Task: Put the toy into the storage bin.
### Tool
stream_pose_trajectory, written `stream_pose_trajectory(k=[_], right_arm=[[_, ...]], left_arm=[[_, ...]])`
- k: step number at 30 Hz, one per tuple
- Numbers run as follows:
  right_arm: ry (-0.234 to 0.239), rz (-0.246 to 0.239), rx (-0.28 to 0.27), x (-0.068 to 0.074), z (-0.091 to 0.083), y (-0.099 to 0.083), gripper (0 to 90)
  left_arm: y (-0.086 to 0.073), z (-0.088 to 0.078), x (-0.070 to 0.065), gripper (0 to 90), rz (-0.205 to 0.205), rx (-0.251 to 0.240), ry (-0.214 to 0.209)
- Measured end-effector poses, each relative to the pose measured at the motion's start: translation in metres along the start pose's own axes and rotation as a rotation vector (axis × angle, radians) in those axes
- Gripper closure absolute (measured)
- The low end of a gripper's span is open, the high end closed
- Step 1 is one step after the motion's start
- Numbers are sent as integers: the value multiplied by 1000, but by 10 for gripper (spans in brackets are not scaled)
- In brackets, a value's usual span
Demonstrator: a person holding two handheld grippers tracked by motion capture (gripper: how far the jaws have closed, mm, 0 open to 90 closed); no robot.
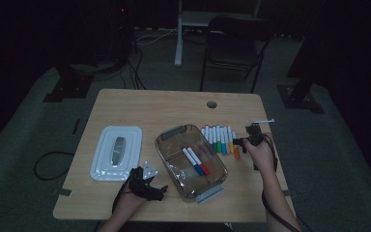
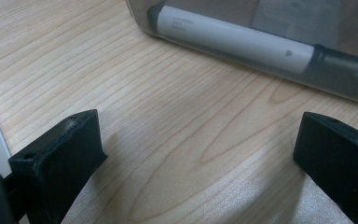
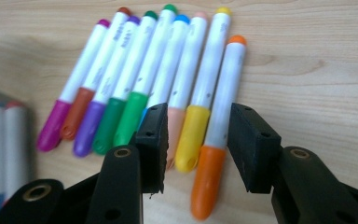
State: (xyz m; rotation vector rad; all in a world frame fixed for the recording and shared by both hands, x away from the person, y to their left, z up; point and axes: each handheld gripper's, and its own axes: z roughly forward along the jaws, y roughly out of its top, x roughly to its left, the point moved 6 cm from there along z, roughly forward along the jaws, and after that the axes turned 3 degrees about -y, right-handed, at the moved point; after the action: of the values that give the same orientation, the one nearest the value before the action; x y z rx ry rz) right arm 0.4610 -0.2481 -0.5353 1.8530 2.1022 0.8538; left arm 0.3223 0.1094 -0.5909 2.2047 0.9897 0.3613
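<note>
The wooden table (image 1: 140, 108) carried everything. Near its middle stood a clear container (image 1: 171, 166) with grey clips at two ends, and it was the landmark for the rest. Inside it lay two markers, one with a blue cap (image 1: 192, 161) and one with a red cap (image 1: 198, 160). To the left of the container lay its white lid (image 1: 104, 157), flat on the table. To the right of the container lay a row of markers (image 1: 218, 139), side by side and touching.

The left gripper (image 1: 150, 191) rested on the table just in front of the container's left corner, its jaws spread wide with only bare wood between them. Through the container wall a marker (image 2: 233, 39) showed small grey print, too blurred to read.

The right gripper (image 3: 198, 140) hung over the right end of the row. Its jaws were partly spread around the yellow marker (image 3: 200, 93) and the orange marker (image 3: 216, 126), not pressing on them. The writing on the barrels was not readable.
</note>
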Motion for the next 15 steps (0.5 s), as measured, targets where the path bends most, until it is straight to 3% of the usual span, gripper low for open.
stream_pose_trajectory(k=[5, 8, 15], right_arm=[[-7, 22, 4, -4, 13, 1, 586], [-39, 36, 8, -11, 21, 2, 605], [-78, 46, 65, -19, 34, 0, 655]], left_arm=[[0, 0, 0, 19, 0, 0, 0], [0, 0, 0, 19, 1, 0, 0], [0, 0, 0, 19, 1, 0, 0]])
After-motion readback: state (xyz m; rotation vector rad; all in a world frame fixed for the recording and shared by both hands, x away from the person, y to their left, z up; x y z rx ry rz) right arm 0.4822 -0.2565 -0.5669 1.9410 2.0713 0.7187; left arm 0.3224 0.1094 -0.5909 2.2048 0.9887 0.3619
